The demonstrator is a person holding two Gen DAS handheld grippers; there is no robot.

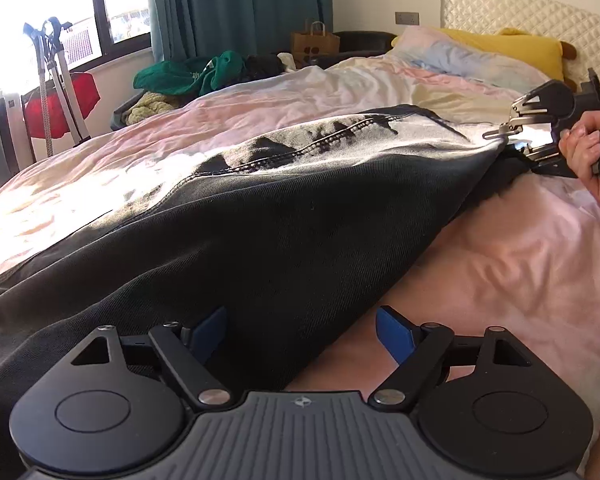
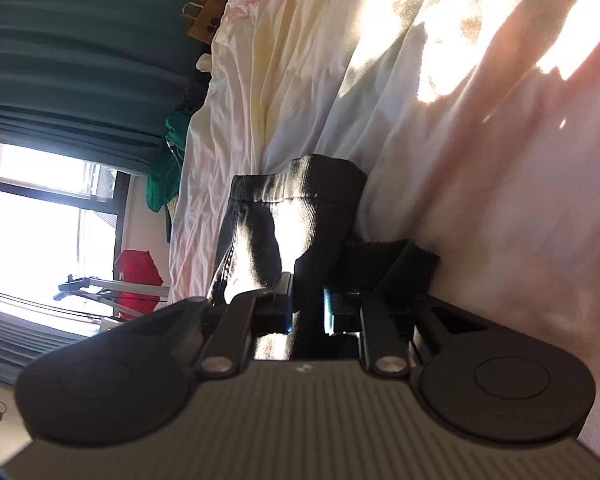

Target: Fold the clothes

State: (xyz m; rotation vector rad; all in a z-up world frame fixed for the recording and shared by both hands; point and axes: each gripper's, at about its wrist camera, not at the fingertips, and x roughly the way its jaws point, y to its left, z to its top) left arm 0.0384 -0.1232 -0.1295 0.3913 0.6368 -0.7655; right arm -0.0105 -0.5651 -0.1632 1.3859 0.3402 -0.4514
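Observation:
Black trousers (image 1: 260,208) lie stretched across a pink and cream duvet (image 1: 520,264) on the bed. My left gripper (image 1: 300,336) is open, its blue pads on either side of the trousers' near edge, with nothing pinched. At the far right of the left wrist view a hand holds my right gripper (image 1: 512,142), shut on the far end of the trousers. The right wrist view is rolled sideways: my right gripper (image 2: 308,308) is clamped on a bunched fold of the black trousers (image 2: 300,208), which hangs forward from the fingers.
A heap of green and other clothes (image 1: 188,76) sits beyond the bed near teal curtains (image 1: 236,4). A brown paper bag (image 1: 314,42), yellow pillow (image 1: 512,48) and quilted headboard (image 1: 532,12) are at the back. A red object and stand poles (image 1: 56,80) stand by the window.

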